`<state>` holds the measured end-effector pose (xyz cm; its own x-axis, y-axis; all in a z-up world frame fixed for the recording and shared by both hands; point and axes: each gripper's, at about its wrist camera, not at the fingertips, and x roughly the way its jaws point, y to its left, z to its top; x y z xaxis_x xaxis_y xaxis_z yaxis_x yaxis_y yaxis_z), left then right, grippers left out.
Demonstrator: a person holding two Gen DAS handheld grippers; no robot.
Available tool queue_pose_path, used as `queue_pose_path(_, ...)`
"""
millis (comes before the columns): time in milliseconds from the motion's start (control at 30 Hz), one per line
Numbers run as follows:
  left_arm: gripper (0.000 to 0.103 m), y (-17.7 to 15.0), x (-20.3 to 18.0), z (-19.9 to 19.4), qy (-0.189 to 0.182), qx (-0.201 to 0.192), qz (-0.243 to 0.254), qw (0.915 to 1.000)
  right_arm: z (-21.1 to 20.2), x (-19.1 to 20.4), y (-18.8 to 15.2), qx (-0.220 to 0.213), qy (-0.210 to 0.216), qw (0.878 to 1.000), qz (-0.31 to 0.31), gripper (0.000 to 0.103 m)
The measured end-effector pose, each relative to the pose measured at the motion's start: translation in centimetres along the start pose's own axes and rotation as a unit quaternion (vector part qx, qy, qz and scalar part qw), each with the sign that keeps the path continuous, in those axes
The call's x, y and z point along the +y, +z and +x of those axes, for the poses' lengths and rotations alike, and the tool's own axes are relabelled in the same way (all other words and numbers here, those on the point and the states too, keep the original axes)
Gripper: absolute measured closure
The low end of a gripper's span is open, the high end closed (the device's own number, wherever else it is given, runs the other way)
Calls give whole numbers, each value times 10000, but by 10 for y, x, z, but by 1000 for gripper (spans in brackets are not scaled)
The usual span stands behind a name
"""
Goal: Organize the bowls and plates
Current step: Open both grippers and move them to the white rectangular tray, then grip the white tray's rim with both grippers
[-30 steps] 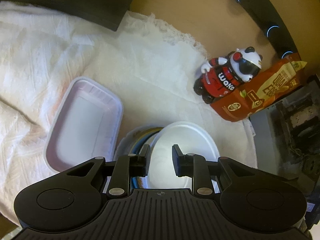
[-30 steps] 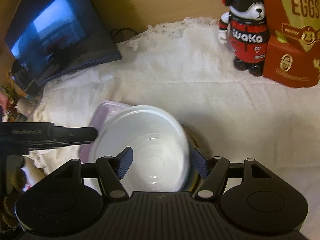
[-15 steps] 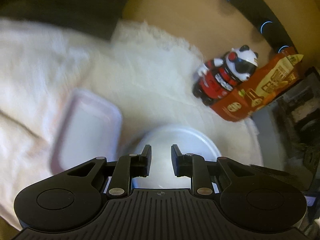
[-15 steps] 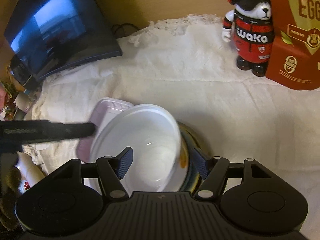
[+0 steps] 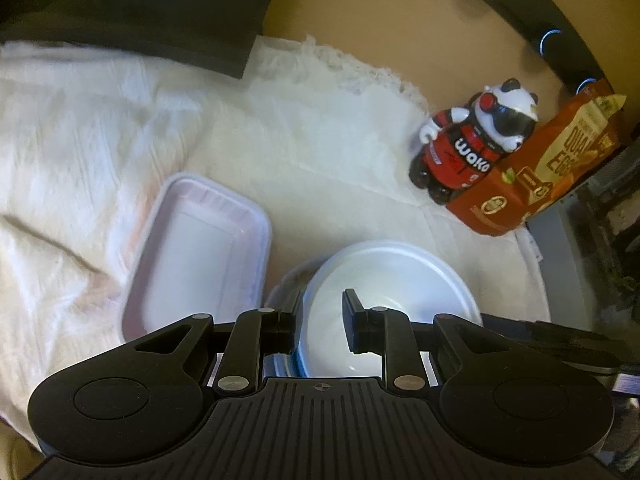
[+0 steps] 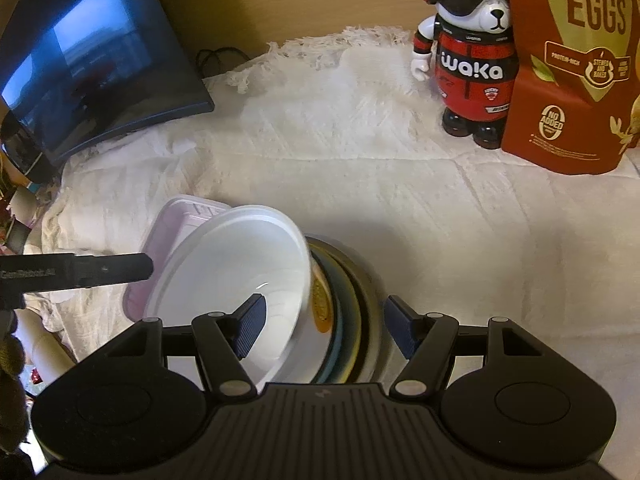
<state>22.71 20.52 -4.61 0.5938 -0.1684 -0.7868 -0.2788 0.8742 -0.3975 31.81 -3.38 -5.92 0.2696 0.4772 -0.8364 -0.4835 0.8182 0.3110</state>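
A white bowl [image 5: 394, 276] rests tilted on a stack of plates [image 6: 352, 312] with yellow, teal and grey rims. My left gripper [image 5: 320, 326] is shut on the bowl's near rim, one finger outside the wall and one inside. In the right wrist view its black finger [image 6: 112, 270] meets the raised left edge of the white bowl [image 6: 232, 272]. My right gripper [image 6: 325, 328] hangs open over the stack, its left finger in front of the bowl and its right finger just past the plates' rim. A pale pink rectangular tray [image 5: 200, 252] lies left of the stack.
A white cloth [image 6: 360, 176] covers the table. A panda figure [image 6: 468, 60] and a red quail-egg bag [image 6: 572, 80] stand at the back right. A dark monitor [image 6: 88, 64] leans at the back left. Clutter lines the left edge.
The white bowl lay flat on the stack; now it is tipped up and shifted left, which uncovers the plates' rims. The left jaws narrowed slightly on its rim. The right gripper kept still.
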Motion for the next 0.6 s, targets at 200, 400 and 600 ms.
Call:
queue_pose_path(200, 79, 6, 13, -20, -64, -263, -78, 9996, -21, 6, 5, -80, 91, 9995, -298, 36)
queue_pose_path(400, 78, 7, 49, -29, 615, -438, -147, 9970, -40, 41, 42, -285, 128, 9962, -808, 36)
queue_pose_path(600, 78, 7, 92, -18, 1177, -356, -415, 9915, 0, 113, 94, 456, 292, 9890, -1374, 35)
